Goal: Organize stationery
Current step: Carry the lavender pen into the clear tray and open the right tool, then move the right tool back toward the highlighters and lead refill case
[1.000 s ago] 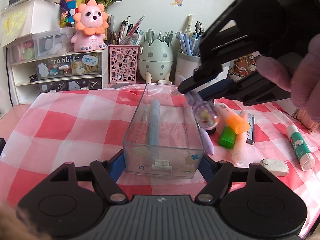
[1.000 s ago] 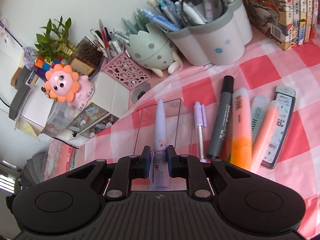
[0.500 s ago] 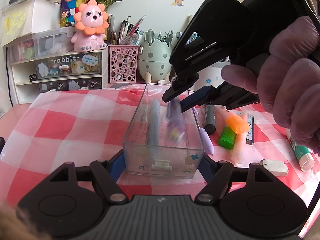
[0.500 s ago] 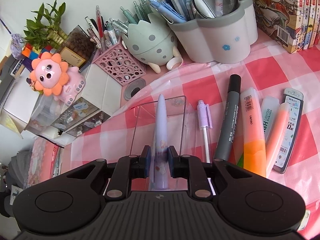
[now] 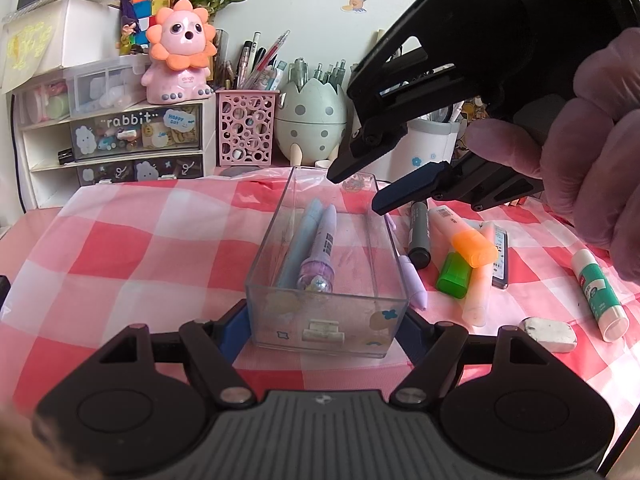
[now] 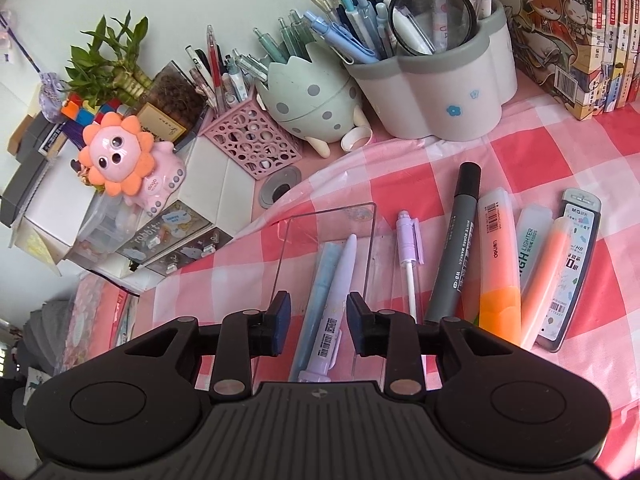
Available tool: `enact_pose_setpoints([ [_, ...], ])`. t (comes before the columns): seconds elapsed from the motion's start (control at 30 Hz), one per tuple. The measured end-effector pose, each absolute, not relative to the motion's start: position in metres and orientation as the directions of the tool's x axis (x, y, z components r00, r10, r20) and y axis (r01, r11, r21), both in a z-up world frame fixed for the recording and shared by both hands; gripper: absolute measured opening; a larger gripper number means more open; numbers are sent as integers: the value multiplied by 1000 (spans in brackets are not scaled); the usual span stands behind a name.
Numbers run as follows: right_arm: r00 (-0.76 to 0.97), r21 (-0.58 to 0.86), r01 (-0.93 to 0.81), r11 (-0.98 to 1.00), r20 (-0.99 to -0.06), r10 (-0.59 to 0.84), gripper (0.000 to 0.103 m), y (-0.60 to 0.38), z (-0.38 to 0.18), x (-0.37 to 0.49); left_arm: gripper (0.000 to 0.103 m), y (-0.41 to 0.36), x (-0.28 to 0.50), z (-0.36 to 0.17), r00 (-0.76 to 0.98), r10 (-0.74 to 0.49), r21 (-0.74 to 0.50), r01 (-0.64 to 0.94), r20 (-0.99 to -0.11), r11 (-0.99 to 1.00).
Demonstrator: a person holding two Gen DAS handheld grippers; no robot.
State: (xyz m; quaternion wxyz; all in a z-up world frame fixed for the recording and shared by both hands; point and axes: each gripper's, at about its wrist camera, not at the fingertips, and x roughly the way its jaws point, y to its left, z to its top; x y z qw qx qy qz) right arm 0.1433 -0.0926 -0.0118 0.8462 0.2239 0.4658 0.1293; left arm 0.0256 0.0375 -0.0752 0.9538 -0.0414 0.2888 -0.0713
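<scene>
A clear plastic box [image 5: 326, 320] sits on the pink checked cloth. My left gripper [image 5: 324, 322] is shut on its near end, fingers on both sides. Inside lie a blue pen [image 5: 298, 240] and a lilac pen [image 5: 320, 250] with a clear charm end; both also show in the right wrist view, the lilac pen [image 6: 334, 296] beside the blue pen [image 6: 320, 292]. My right gripper [image 6: 318, 318] is open and empty, hovering above the box's far end; it shows in the left wrist view [image 5: 356, 190] too.
Right of the box lie a lilac click pen [image 6: 408, 248], grey whiteboard marker [image 6: 456, 256], orange highlighter [image 6: 500, 264], peach highlighter [image 6: 548, 272], lead case [image 6: 572, 256], green-capped highlighter [image 5: 454, 274], glue stick [image 5: 598, 290] and eraser [image 5: 550, 334]. Pen holders [image 6: 436, 92] and drawers [image 5: 132, 136] stand behind.
My right gripper carried the lilac pen over the box, opened and let it go. The pen now lies in the box beside the blue pen. The left gripper kept still.
</scene>
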Motion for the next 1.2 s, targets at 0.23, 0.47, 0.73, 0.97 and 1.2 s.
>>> enact_pose_setpoints([
  [0.23,549,500,-52,865,-709,443,45,-101,-1,132,49,37,26,-75,823,-160,-120,112,-545,986],
  [0.47,583,507,-41,861,-688,432,55,-125,6,122,49,37,26,-75,823,-160,-120,112,-545,986],
  [0.73,642,464,0,886,-679,356,64,-157,1,109,49,38,26,-75,823,-160,-120,112,-545,986],
  [0.97,681,356,16,934,-688,251,67,-172,-7,98,49,37,26,-75,823,-160,-120,112,-545,986],
  [1.2,727,211,-30,977,-666,167,74,-170,-13,86,49,38,26,-75,823,-160,-120,112,-545,986],
])
